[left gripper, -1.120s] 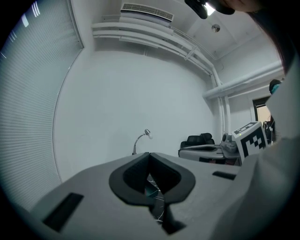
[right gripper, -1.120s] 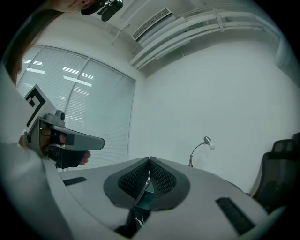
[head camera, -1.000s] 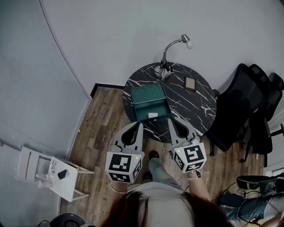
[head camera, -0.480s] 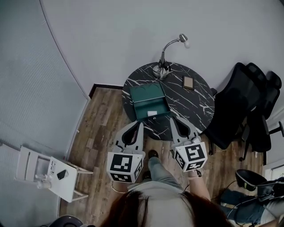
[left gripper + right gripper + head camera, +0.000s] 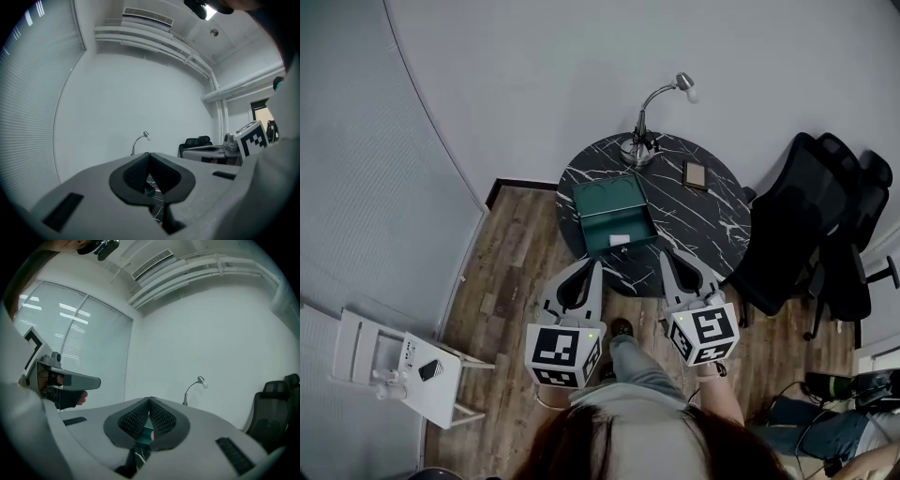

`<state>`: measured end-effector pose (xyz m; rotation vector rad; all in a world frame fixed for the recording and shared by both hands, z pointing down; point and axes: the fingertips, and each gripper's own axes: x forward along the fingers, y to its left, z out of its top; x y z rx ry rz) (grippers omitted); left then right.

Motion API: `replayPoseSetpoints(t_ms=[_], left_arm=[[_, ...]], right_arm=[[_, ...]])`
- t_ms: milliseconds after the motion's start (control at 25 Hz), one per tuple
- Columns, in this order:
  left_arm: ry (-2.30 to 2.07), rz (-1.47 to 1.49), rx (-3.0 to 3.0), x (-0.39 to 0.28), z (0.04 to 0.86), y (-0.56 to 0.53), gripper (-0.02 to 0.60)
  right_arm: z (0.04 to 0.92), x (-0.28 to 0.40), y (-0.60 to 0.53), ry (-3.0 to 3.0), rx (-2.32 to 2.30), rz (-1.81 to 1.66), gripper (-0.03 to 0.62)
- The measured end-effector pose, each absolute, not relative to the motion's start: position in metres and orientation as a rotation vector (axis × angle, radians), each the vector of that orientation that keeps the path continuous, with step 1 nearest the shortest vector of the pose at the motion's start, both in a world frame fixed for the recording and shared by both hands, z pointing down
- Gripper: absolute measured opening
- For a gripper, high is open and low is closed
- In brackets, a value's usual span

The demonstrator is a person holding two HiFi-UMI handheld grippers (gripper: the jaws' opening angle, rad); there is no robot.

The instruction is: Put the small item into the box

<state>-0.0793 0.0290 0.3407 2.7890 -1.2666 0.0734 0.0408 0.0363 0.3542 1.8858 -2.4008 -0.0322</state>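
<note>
Your left claw and right claw stay closed and empty near the box, its small item apparently already inside.

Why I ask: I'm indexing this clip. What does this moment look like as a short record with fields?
table: round, dark, marble-patterned
box: green, open, on the table's near left part
small item: pale, appears to lie inside the open box
lamp: gooseneck, at the table's far edge
brown object: flat, on the table right of the lamp
left tool: shut, empty, by the table's near edge
right tool: shut, empty, by the table's near edge
chair: black, right of the table
</note>
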Motion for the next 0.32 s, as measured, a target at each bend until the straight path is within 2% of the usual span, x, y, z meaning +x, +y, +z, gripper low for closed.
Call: replayPoseSetpoints(t_ms=[320], left_arm=[[-1.260,0.071,2.786,-0.0763,0.3415,0.0238,0.008]], right_arm=[[0.3522,0.0389,0.0352,-2.437,1.891,0.013,0.025]])
